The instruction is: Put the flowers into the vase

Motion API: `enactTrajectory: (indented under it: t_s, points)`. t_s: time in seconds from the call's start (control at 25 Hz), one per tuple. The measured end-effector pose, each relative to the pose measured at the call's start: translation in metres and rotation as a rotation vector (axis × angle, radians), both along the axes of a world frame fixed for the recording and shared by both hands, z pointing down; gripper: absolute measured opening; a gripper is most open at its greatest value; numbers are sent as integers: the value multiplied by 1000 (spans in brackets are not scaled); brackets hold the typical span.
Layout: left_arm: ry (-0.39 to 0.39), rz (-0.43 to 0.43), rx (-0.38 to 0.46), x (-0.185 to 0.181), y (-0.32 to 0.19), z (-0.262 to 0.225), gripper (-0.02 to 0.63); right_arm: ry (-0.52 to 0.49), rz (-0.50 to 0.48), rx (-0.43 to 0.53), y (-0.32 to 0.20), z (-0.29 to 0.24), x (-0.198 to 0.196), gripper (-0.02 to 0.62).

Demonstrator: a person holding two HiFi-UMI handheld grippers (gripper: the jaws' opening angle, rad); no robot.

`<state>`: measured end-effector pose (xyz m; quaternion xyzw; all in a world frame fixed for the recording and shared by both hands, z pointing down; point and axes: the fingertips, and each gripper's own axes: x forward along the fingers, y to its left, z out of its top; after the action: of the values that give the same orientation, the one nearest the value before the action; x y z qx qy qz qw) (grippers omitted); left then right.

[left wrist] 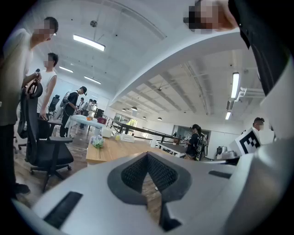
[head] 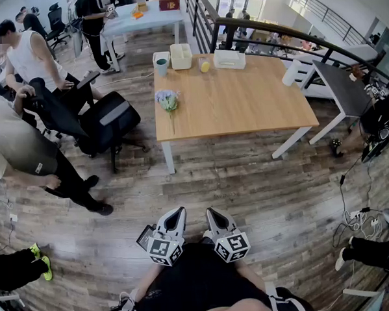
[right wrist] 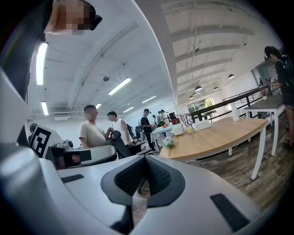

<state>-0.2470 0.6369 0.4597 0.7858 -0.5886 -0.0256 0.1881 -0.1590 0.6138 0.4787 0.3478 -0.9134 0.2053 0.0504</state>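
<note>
A small bunch of pale purple flowers (head: 167,101) lies on the wooden table (head: 244,107) near its left edge. Behind it at the back left corner stands the vase (head: 161,61), a white cup with a teal inside. Both grippers hang low by my body, well short of the table. My left gripper (head: 177,215) is shut with nothing in it, and my right gripper (head: 211,215) is shut and empty beside it. The left gripper view shows the flowers (left wrist: 97,141) far ahead past the closed left gripper (left wrist: 147,157). The right gripper view shows the flowers (right wrist: 170,142) beyond the closed right gripper (right wrist: 146,159).
A white box (head: 181,56), a yellow object (head: 205,66) and a white tray (head: 230,59) line the table's far edge. A black office chair (head: 108,120) and standing people (head: 25,154) are to the left. A grey table (head: 346,88) stands at the right.
</note>
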Motion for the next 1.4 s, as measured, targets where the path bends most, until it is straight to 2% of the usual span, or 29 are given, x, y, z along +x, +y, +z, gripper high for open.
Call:
enactTrajectory:
  t_s: [0.16,0.28,0.32,0.4,0.52,0.68,0.8,1.04,1.24,1.4]
  points:
    - [-37,-12,20,-5,-1,-6,31,2,-11,16,4,-1,-6,15]
    - [-128,-30,-62,-2,-4,2,31,-3,-29,27,-2,-5,-4,17]
    - [-153,-42,-63,-1,-7,-2,31,-3,-34,25,-3,-7,-2,17]
    - [-180,-54,7,-1,-19,-13,31,-1,-26,29,-7,-9,-1,17]
    - [-209,-7,37,0,-18,-6,31,-4,7,37,-5,-1,-8,17]
    - [-264,45,12,-2,-3,8,31,1,-4,12,4,9,-24,17]
    - [-238,9,-26,-21,4,18,31,17,-36,13,10,12,-38,17]
    - [-202,-35,-28,-58,7,21,31,25,-44,13,10,14,-66,17]
    - [-146,-84,-75,-105,24,31,31,89,-55,-25,21,23,-103,17]
    - [-97,-111,-115,-117,11,38,31,108,-40,-41,5,24,-104,17]
